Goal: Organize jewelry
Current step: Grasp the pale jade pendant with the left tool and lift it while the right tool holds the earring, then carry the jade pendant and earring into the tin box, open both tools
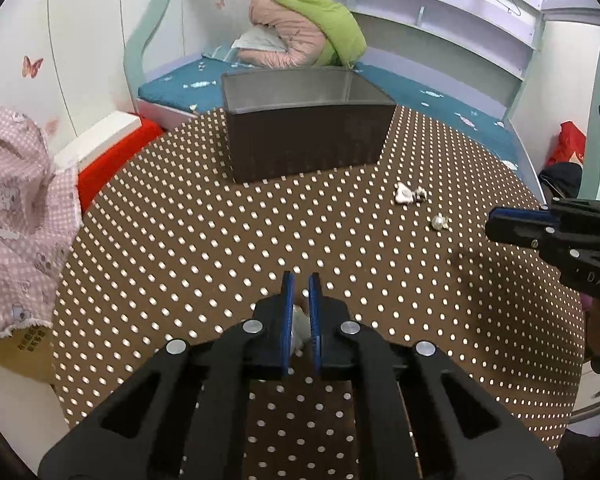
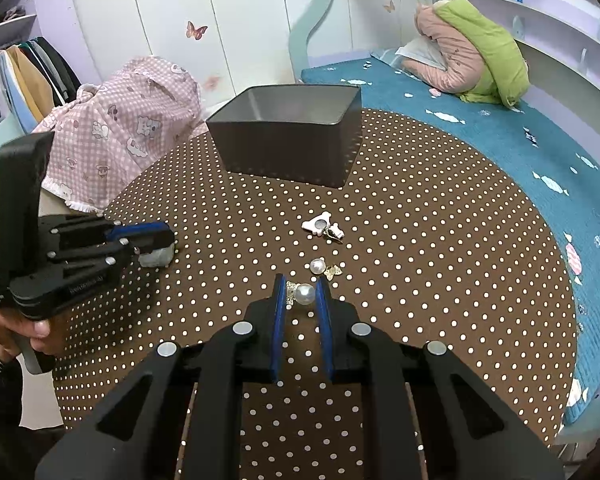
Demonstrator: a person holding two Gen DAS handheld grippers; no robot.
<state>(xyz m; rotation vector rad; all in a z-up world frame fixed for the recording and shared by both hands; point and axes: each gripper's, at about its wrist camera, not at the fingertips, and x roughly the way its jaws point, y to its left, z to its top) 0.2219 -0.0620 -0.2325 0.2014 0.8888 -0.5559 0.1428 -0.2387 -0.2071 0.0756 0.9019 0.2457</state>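
Note:
A dark open box (image 1: 304,136) stands at the far side of the dotted brown table (image 1: 180,240); it also shows in the right wrist view (image 2: 288,136). My left gripper (image 1: 301,284) is shut on a pale grey-white piece (image 1: 300,326), seen from the side in the right wrist view (image 2: 156,257). My right gripper (image 2: 301,284) has its jaws around a pearl earring (image 2: 305,294) on the cloth, with small gaps at its sides. A second pearl earring (image 2: 318,267) and a white bear-shaped piece (image 2: 320,225) lie just beyond it.
A pink checked cloth (image 2: 116,132) covers something at the table's left. A bed with a blue cover (image 2: 500,152) and a pink and green jacket (image 2: 472,56) lies behind and to the right. A red and white box (image 1: 112,148) sits by the table's left edge.

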